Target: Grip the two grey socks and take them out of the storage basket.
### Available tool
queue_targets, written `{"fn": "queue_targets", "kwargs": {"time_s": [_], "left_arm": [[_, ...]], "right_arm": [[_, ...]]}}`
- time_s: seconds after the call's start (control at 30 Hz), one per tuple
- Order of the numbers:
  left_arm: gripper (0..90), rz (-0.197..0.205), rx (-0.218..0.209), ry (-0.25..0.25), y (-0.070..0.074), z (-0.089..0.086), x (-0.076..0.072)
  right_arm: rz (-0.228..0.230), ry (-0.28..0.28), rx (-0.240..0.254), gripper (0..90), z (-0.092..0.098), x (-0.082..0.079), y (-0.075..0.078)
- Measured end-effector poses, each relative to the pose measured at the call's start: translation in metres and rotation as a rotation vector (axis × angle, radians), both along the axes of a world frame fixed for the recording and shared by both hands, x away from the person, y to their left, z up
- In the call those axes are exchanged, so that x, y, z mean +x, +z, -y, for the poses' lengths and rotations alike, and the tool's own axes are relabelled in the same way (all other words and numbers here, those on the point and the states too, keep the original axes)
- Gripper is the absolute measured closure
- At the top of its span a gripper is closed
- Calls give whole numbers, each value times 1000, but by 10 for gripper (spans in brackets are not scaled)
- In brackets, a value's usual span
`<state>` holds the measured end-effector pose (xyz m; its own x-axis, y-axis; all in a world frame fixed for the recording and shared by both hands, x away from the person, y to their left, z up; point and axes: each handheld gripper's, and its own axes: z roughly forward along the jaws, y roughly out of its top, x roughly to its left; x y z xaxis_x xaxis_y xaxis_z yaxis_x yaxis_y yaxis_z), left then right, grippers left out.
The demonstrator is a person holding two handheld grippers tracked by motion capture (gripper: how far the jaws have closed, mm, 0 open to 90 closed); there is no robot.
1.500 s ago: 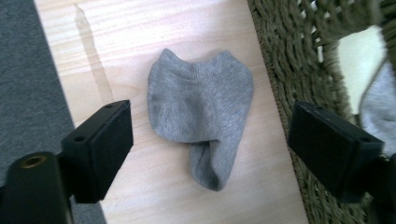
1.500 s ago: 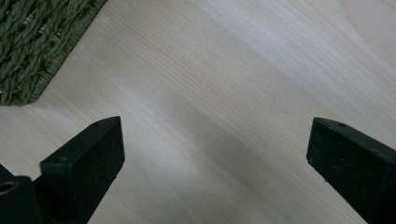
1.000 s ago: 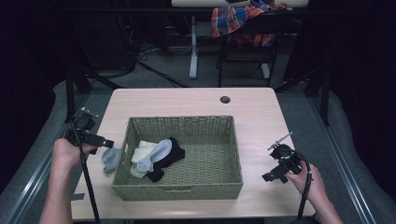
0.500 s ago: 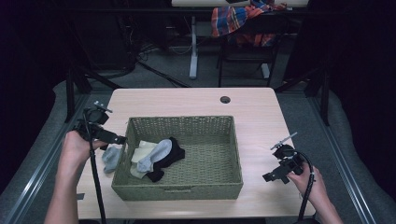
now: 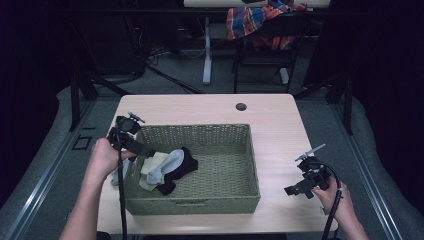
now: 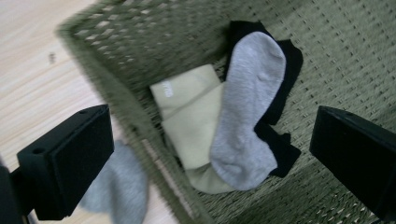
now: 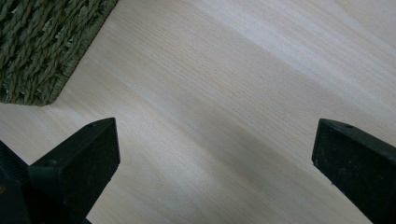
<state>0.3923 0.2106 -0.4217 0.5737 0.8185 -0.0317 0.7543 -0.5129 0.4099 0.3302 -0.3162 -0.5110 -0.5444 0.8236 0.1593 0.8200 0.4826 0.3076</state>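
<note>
A small pile of socks, a grey sock (image 6: 247, 107) over a cream one (image 6: 191, 116) and a black one (image 6: 280, 140), lies at the 9 o'clock end of the green woven basket (image 5: 220, 200). The left gripper (image 5: 142, 149) hangs over that rim, jaws wide apart, probably lining up a pick. Another grey sock (image 6: 116, 186), blurred, lies outside the wall. The right gripper (image 5: 297, 190) waits at 4 o'clock, jaws apart, empty.
</note>
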Motion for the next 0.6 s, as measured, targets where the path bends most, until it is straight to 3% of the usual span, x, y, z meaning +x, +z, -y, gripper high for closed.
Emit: {"fn": "queue_targets", "kwargs": {"time_s": [0.13,0.2,0.33,0.43,0.47,0.53,0.6], "left_arm": [[2,-31,23,-32,-12,15,4],[3,-44,30,-39,-16,18,6],[6,-76,55,-51,-27,26,9],[7,-92,73,-54,-35,32,11],[9,-100,75,-61,-38,34,12],[34,-113,86,-68,-43,37,13],[116,-128,93,-77,-50,40,14]], "right_arm": [[1,-8,21,7,-1,0,-1],[-14,24,10,7,-1,2,0],[-8,3,36,7,-3,1,-2],[-11,7,35,7,-2,1,-2],[-13,17,11,7,-2,1,-1],[-16,23,4,7,-2,1,-1],[-19,22,9,8,-2,1,-2]]}}
